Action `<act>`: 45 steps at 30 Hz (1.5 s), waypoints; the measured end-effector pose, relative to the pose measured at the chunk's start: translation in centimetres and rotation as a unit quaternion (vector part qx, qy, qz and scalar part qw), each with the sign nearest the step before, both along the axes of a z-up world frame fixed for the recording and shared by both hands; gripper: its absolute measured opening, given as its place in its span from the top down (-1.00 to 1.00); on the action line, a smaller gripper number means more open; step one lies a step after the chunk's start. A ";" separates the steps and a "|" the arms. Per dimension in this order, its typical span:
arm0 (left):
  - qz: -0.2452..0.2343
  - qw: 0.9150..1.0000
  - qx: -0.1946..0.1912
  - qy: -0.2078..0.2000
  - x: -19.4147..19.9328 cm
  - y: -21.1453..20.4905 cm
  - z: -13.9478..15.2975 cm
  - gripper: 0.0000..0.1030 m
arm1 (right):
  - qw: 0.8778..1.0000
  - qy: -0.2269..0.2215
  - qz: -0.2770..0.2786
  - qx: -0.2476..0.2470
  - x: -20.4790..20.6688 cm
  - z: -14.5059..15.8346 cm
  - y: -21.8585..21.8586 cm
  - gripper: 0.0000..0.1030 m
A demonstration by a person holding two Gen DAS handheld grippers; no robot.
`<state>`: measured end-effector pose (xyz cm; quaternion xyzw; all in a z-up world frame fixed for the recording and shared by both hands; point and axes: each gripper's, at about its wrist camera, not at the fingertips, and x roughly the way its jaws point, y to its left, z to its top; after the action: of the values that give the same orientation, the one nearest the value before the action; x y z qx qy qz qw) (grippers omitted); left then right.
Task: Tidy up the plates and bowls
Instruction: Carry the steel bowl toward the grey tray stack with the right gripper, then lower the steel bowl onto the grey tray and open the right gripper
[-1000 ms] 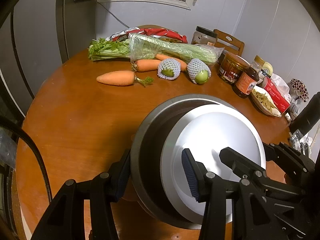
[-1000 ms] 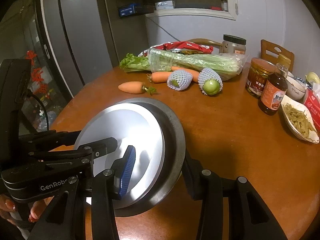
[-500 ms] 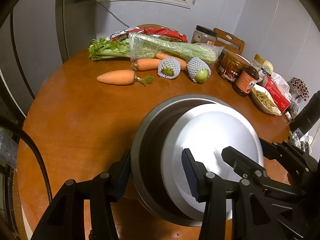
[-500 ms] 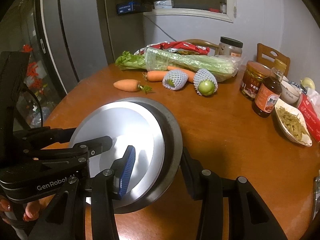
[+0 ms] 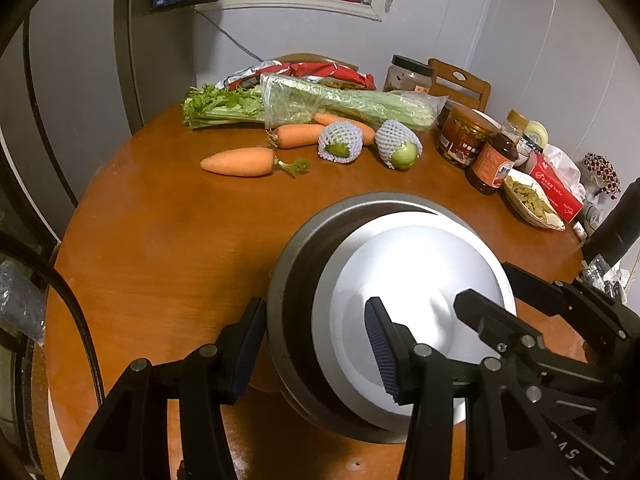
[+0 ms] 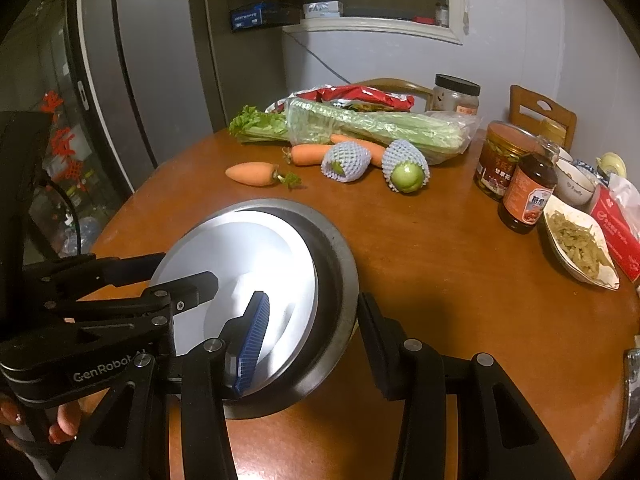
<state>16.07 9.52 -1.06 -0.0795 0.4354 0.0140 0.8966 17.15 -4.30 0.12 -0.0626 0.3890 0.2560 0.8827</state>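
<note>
Round brown wooden table point(image 5: 160, 248); near its front edge, a grey metal bowl point(image 5: 296, 280) holding a white plate point(image 5: 420, 264). Left gripper point(image 5: 316, 344) and right gripper point(image 6: 312, 328) each straddle the stacked rims from opposite sides; the left jaws have just opened slightly; whether either pair presses the rims cannot be told.

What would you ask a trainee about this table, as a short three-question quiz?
1. True or false: the plate lies inside the bowl.
2. How many netted fruits lie on the table?
3. What stands nearest the bottle? A) the jar B) the celery C) the lone carrot

Key: 1 true. 2 two. 3 A.
</note>
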 end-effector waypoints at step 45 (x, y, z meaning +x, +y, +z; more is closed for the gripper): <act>0.023 0.997 0.061 -0.046 -16.2 -5.5 0.3 -0.21 | 0.997 -0.061 -0.043 -0.010 -15.7 0.8 -7.4 -0.29</act>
<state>-0.17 4.04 -0.80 -0.0354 0.3905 0.0572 0.9181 1.42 -11.69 0.92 -0.0708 0.3395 0.2098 0.9142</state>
